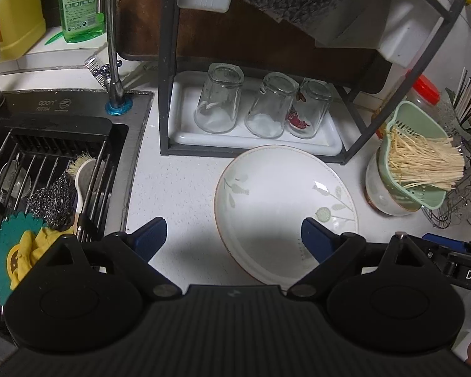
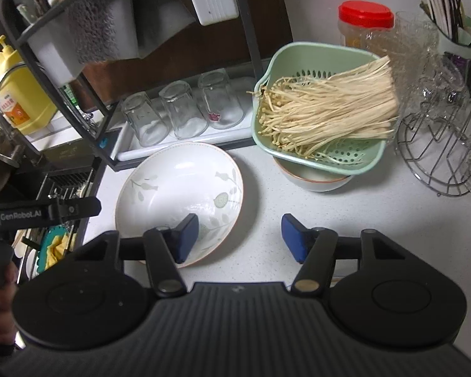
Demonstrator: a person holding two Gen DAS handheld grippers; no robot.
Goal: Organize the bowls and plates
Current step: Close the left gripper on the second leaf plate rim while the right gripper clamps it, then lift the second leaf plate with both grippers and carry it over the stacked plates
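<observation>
White bowl [image 1: 276, 207] upright, mouth up | L fingers [image 1: 160, 235] spread; R fingers [image 2: 188, 235] spread, astride rim

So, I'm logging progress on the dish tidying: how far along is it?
Early. Nothing looks put away: the leaf-patterned bowl sits on the counter, a second bowl under the green colander. Both the right gripper and left gripper are open around the patterned bowl's rim, gripping nothing.
</observation>
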